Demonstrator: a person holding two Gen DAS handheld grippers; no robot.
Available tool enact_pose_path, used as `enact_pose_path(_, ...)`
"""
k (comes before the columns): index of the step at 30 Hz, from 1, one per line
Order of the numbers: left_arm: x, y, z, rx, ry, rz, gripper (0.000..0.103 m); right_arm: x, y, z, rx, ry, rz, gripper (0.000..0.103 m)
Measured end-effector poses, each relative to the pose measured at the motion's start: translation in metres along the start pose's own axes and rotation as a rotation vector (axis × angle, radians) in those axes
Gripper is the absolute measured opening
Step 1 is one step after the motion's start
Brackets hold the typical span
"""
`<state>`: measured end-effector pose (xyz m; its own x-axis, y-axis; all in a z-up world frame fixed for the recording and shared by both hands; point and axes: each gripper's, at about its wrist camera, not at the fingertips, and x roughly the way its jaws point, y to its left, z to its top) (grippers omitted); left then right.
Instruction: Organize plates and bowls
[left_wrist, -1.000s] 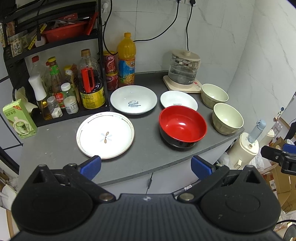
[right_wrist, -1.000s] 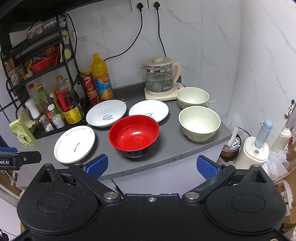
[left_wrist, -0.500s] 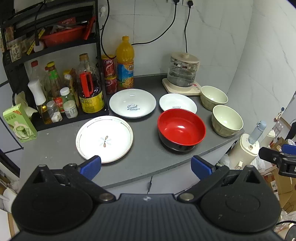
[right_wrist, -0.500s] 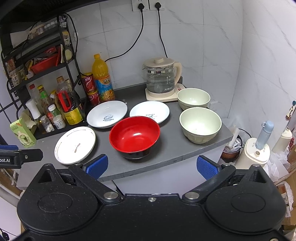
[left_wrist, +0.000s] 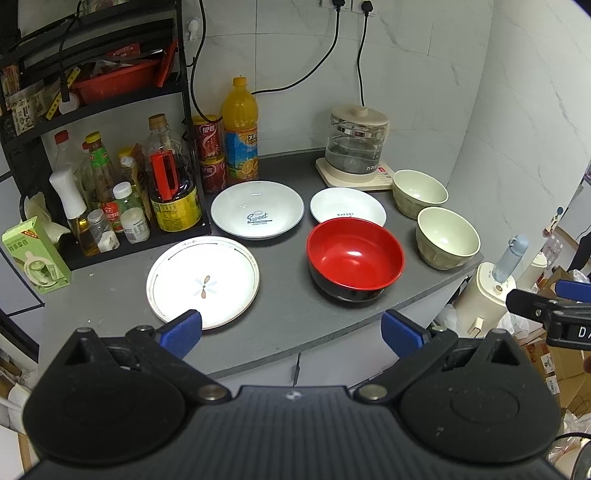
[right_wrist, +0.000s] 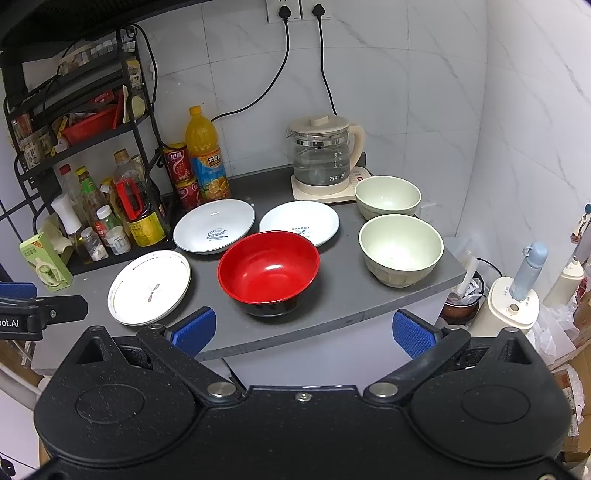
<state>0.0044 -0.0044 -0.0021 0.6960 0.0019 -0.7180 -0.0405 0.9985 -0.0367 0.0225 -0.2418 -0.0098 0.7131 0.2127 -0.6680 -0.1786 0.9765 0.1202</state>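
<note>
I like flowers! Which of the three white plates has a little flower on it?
The flat round white plate nearest the camera, beside the bottle rack. Its centre bears a small flower; the other two plates have words instead.

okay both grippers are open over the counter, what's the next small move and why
Probably bring the right gripper forward to the near pale green bowl and nest it in the matching far bowl. Both grippers are empty, and nothing is stacked yet.
</note>
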Motion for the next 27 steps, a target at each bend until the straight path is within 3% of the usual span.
enact_pose_path(27,0.007,-0.017,0.003,-0.038,0.033,0.024,0.102,0.006,-0.022,0.001,0.023,0.025,0.025,0.103)
